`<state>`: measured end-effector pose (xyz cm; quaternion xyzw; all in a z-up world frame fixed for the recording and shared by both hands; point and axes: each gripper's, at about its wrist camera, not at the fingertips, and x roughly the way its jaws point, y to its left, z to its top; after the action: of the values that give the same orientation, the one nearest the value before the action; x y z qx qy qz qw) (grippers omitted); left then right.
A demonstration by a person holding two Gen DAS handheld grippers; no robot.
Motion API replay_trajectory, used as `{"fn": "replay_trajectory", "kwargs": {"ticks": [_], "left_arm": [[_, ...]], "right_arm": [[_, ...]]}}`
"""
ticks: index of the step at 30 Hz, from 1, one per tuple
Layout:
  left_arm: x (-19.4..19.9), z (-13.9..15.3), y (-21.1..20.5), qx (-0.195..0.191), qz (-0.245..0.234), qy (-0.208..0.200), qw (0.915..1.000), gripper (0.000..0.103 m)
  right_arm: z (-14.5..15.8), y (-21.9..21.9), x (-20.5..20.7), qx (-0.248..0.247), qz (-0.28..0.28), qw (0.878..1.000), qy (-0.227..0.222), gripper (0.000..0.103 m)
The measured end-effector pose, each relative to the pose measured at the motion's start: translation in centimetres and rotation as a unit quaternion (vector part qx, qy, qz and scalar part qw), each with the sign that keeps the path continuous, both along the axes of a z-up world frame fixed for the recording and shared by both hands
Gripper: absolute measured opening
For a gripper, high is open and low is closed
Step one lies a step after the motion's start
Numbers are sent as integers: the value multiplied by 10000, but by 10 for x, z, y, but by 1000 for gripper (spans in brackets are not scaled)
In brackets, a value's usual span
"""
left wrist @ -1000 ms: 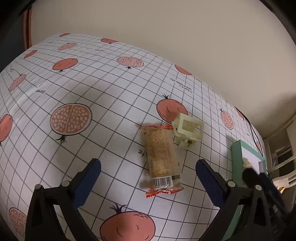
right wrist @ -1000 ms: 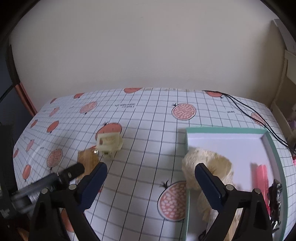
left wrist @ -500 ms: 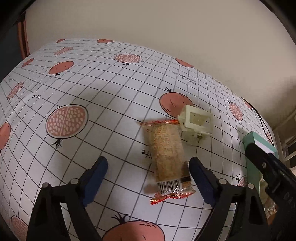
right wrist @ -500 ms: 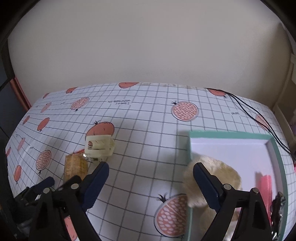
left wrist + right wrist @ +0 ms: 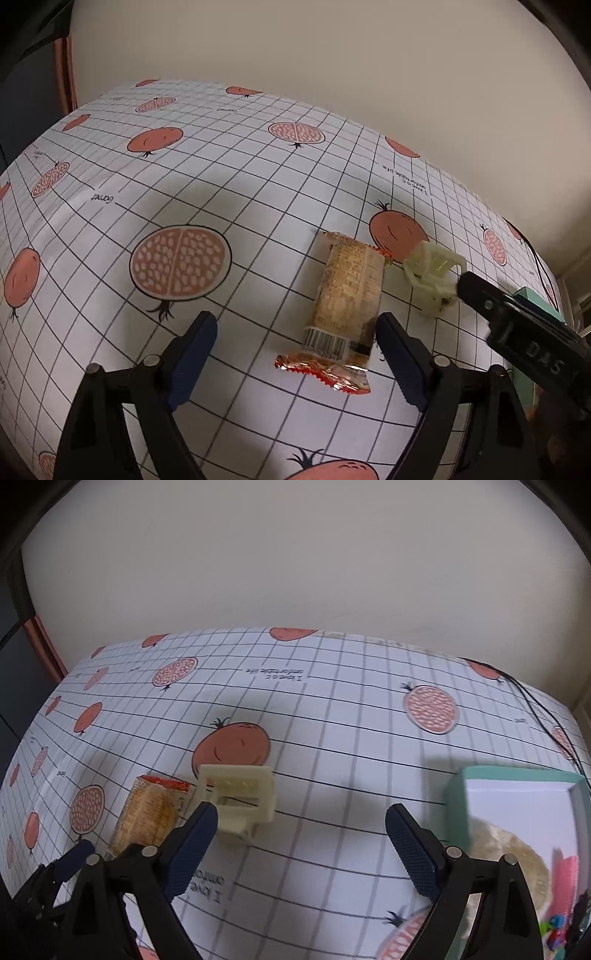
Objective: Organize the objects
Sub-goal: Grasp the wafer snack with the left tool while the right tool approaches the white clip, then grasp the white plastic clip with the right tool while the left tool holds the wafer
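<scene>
A wrapped biscuit packet [image 5: 345,299] with red crimped ends lies on the pomegranate-print tablecloth [image 5: 184,184]. My left gripper [image 5: 295,354] stands open just in front of it, the right finger beside the packet's near end. A cream plastic clip-like piece [image 5: 434,275] sits just right of the packet. In the right wrist view the cream piece [image 5: 238,799] lies ahead of my open right gripper [image 5: 299,843], close to its left finger, with the packet [image 5: 147,814] further left. A teal-rimmed white box [image 5: 517,782] sits at the right.
Inside the box are a beige fluffy item [image 5: 506,849], a pink thing [image 5: 563,867] and small coloured bits. A black cable [image 5: 535,705] runs along the table's far right. A beige wall stands behind the table. The right gripper's arm [image 5: 517,325] shows in the left view.
The left gripper has moved closer to the packet and its fingers have narrowed. The right gripper has swung left from the box toward the cream piece.
</scene>
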<state>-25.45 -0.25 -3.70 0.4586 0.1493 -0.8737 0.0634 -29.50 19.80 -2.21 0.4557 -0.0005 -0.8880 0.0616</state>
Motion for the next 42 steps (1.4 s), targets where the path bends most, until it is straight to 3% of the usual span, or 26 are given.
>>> {"fn": "replay_trajectory", "kwargs": {"ticks": [11,13,17,28,40,42], "left_arm": [[-4,1,-1,-13,-140,103,9998,67],[-4,1,-1,-17,-170,116,9998,58],[-3,2,-1,26,-171,125,9998,55],[-1,2,-2,145,-144,143,9997,44],[7,4,8,282,-206,-10,9994,39],[10,5,9,331,-183,-56,9993,39]], "right_arm": [[-10,-24,-15,-17,112,9999,-117,88],[-10,-26,-14,-64,159,9998,-136,81],[-11,-29,-13,-184,226,9994,-197,61],[-11,-24,-2,-236,292,9988,-299,60],[-9,-3,37,-276,202,9985,-416,60],[-5,2,47,-345,168,9986,-358,48]]}}
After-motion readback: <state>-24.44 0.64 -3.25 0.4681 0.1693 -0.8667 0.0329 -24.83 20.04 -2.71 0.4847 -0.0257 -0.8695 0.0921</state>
